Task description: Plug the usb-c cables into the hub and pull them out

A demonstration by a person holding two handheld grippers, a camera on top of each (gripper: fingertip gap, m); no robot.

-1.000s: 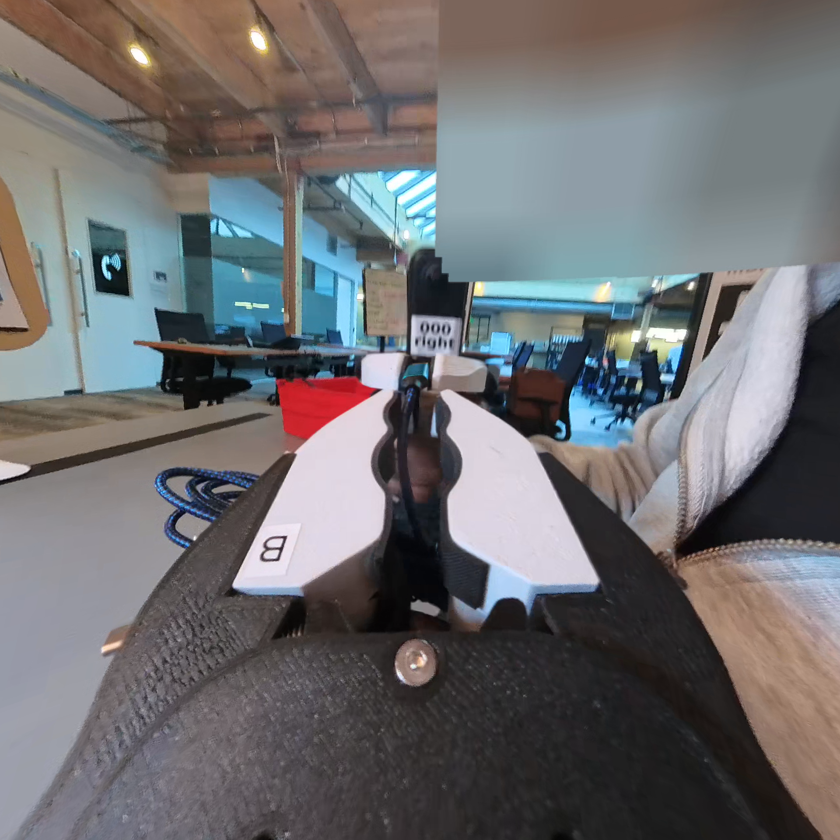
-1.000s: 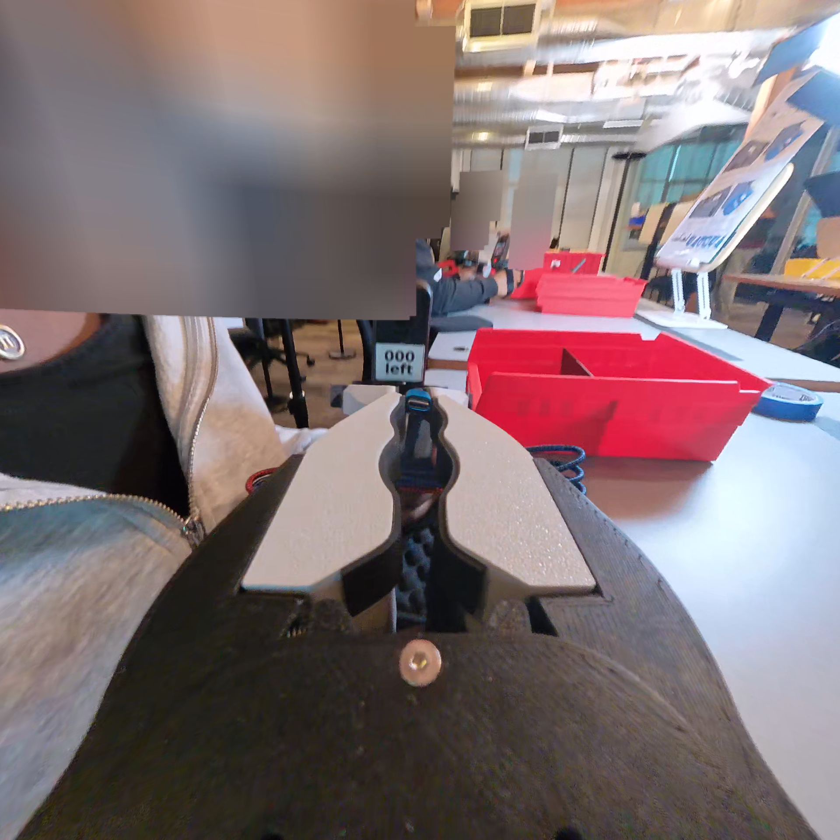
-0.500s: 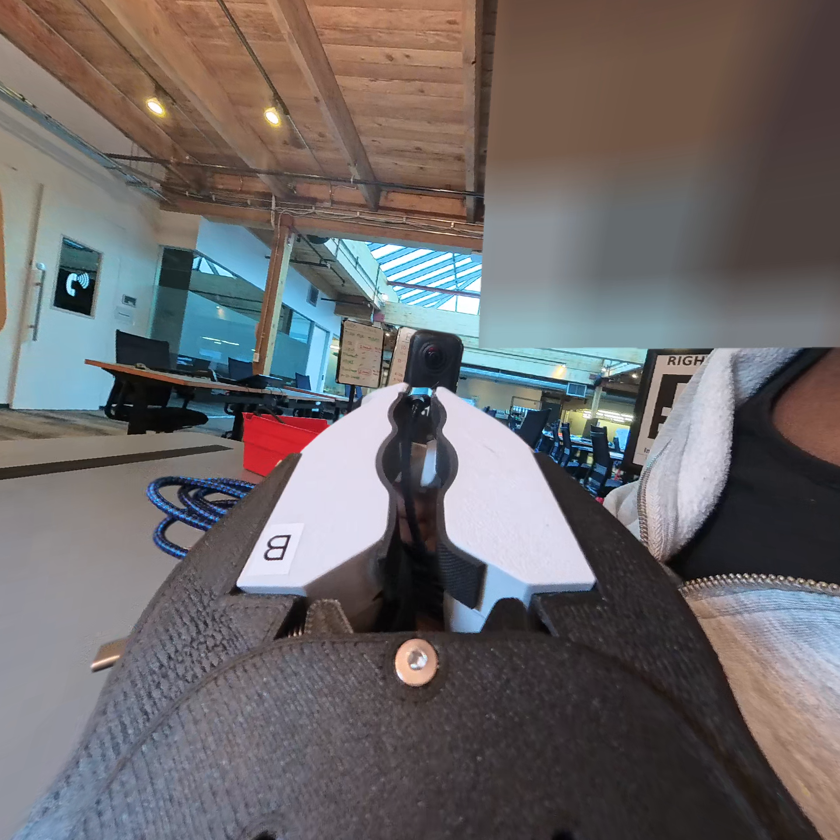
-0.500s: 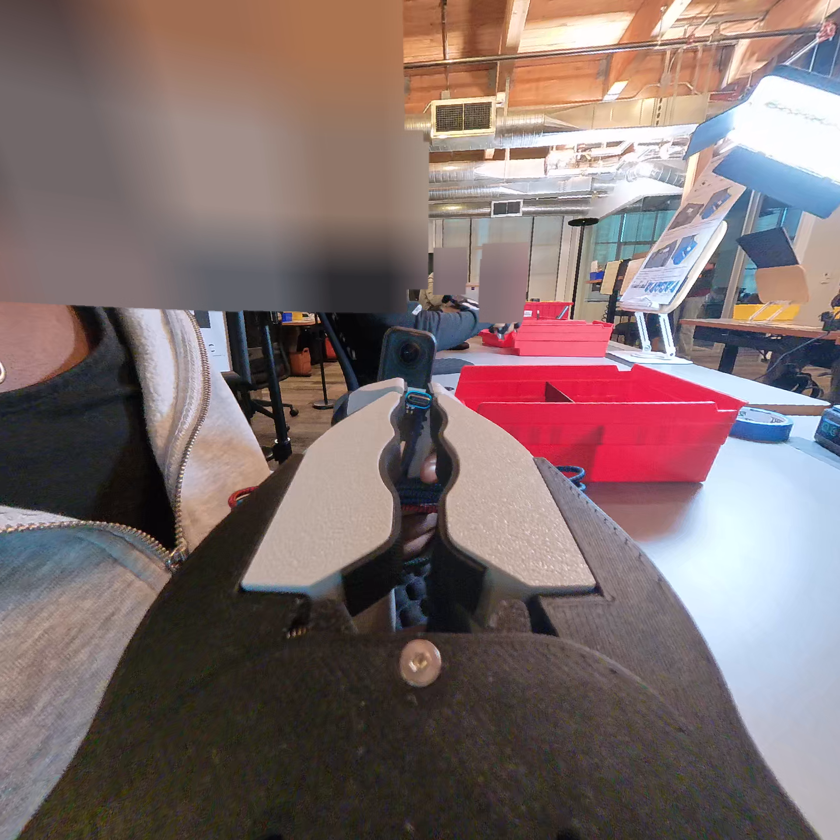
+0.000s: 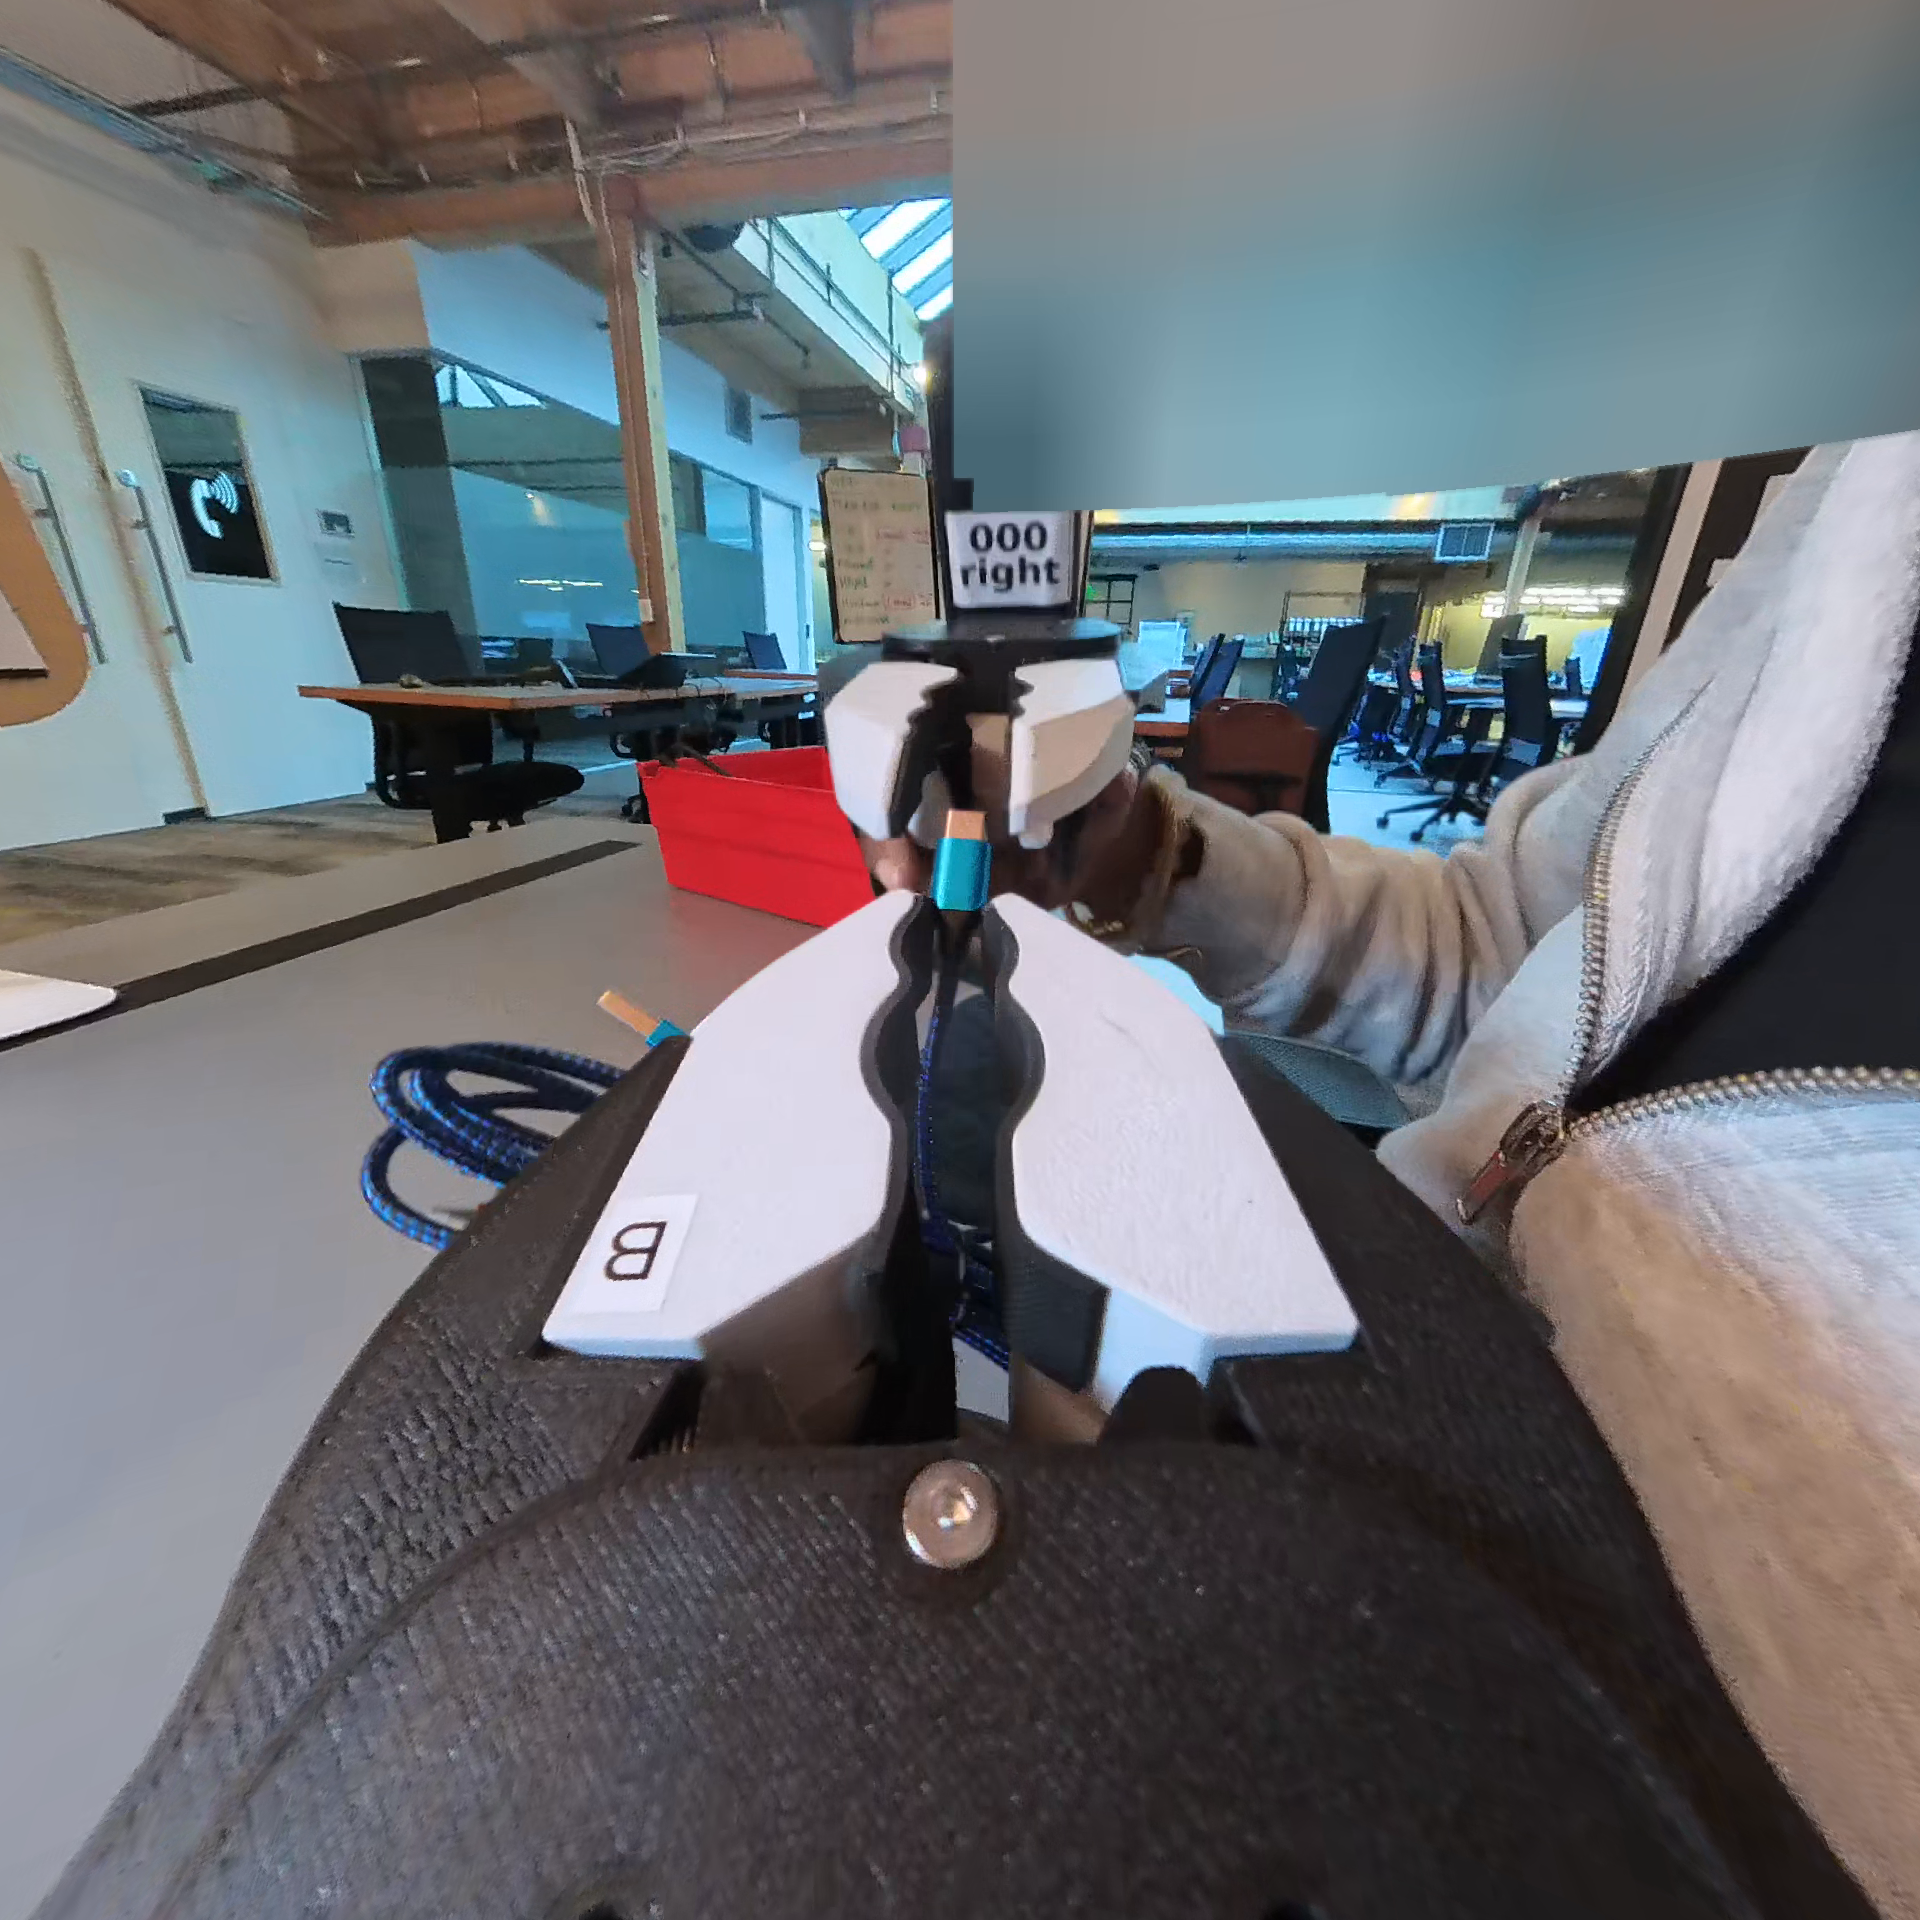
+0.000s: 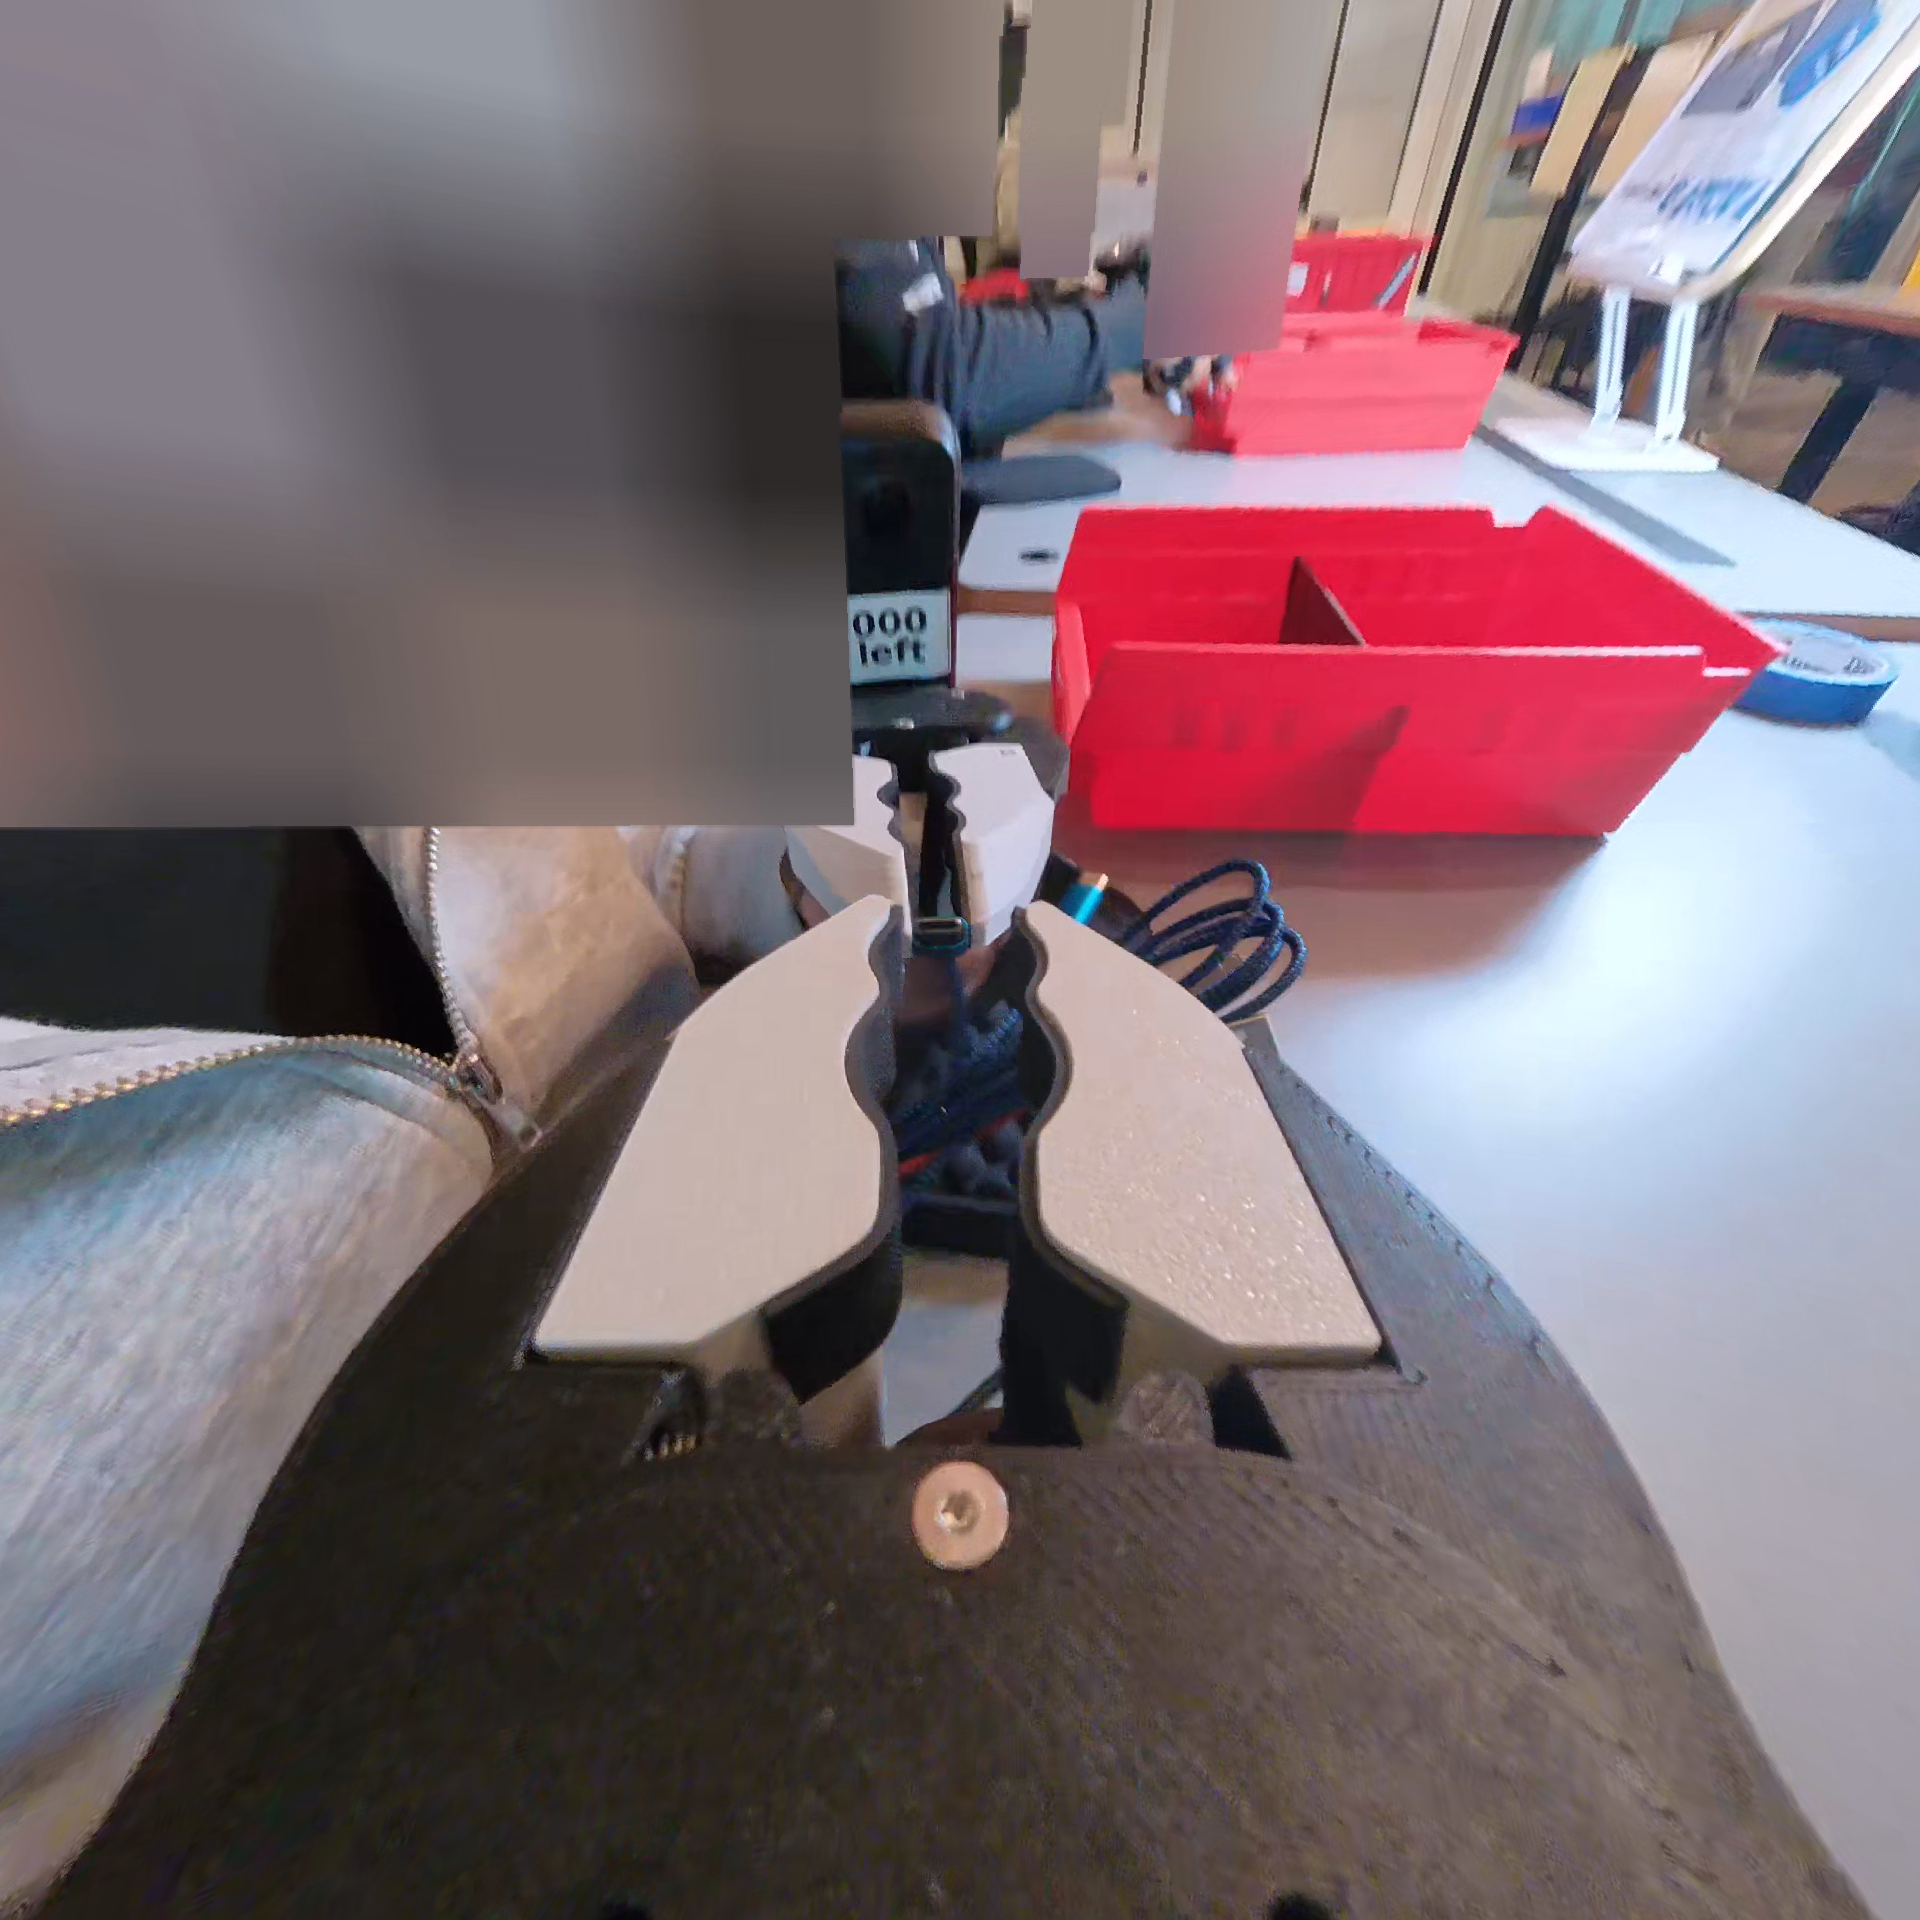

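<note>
My left gripper [image 5: 951, 904] is shut on a blue braided usb-c cable. Its teal plug [image 5: 961, 868] sticks out past the fingertips, metal tip pointing away. My right gripper [image 5: 971, 821] faces it a short way off, held in a hand. In the right wrist view my right gripper [image 6: 956, 914] is open and empty. The teal plug [image 6: 938, 932] shows end-on just beyond its fingertips, held by the left gripper [image 6: 935, 821]. No hub shows in either view.
A coil of blue braided cable [image 5: 468, 1122] with a second plug [image 5: 634, 1013] lies on the grey table, also in the right wrist view [image 6: 1236, 945]. A red divided bin [image 6: 1403, 707] stands behind it, a blue tape roll [image 6: 1823, 675] beside it. A person in a grey zip jacket [image 5: 1714, 1247] is close. The grippers are tip to tip, or close to it.
My right gripper has opened and drawn back from the left one, which it met tip to tip before. The plug stays in my left gripper. Both views tipped up, then back down.
</note>
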